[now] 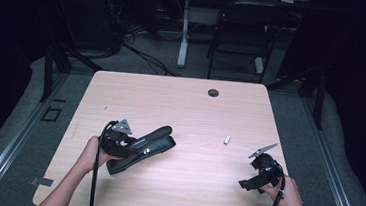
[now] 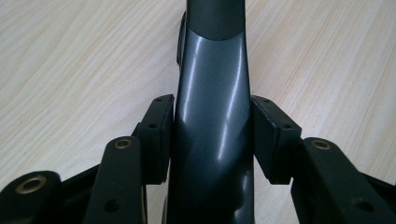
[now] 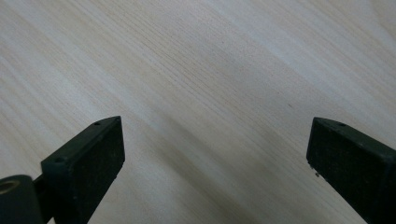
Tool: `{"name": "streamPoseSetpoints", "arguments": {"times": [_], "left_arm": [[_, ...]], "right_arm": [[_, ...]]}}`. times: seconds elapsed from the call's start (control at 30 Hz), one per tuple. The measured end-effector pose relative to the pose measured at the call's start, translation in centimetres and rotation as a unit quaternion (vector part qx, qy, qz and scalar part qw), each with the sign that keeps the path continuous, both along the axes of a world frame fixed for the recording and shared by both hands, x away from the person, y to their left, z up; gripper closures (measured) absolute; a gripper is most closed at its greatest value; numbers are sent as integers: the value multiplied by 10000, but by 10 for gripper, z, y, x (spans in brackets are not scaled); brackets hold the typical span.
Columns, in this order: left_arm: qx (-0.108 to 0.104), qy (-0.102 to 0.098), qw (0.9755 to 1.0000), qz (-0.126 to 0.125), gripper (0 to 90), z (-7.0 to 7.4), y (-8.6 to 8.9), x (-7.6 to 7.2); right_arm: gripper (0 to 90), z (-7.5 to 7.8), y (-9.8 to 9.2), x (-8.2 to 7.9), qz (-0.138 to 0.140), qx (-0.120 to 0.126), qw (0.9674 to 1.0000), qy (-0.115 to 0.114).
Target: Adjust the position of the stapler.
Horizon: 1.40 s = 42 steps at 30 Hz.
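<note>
Held thing: we see a long dark grey stapler-like tool (image 1: 143,147) at the left of the table (image 1: 180,108), lying slantwise, its far end pointing toward the table's middle. We cannot tell for certain what it is; it has a glossy upper arm over a black base.
Left gripper: our left gripper (image 1: 126,145) sits at the near end of the tool, with the left hand (image 1: 94,153) behind it and the grey three-cornered plate on top.
Left jaws: in the left gripper view the pads (image 2: 159,137) stand partway closed, one on each flank of the tool's glossy grey arm (image 2: 212,140), pressing against it. We read this as a grip on the tool.
Tool and table: its base appears to rest on the wood in the high view; whether it is lifted a little we cannot tell.
Right gripper: our right gripper (image 1: 252,182) is near the table's right front edge, held by the right hand (image 1: 286,192), well apart from the tool.
Right jaws: in the right gripper view they stand wide, the pads (image 3: 93,158) far from each other, with bare wood grain (image 3: 210,93) between them and nothing held.
Small item: a little pale metallic piece (image 1: 227,139) lies on the table between the two grippers, nearer the right one, touching neither.
Table hole: a dark round cable port (image 1: 213,92) sits near the far edge.
</note>
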<state>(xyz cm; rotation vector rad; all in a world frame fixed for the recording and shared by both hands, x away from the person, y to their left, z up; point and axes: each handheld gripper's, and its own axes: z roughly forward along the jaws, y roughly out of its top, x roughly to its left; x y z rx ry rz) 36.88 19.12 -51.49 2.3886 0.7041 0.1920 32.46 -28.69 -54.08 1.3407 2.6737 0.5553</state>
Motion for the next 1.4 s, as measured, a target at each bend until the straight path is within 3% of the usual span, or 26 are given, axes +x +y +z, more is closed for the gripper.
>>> {"name": "streamPoseSetpoints", "arguments": {"times": [0.53,0.7,1.4], "left_arm": [[-11,-29,9991,-424,533,0,-16,-3],[44,-48,9979,-646,533,1,-25,-4],[60,-70,9931,-1171,533,1,-45,-9]], "right_arm": [[39,-1,0,1,18,-71,10000,26],[38,0,0,1,29,-58,10000,30],[39,-1,1,1,8,-5,10000,30]]}}
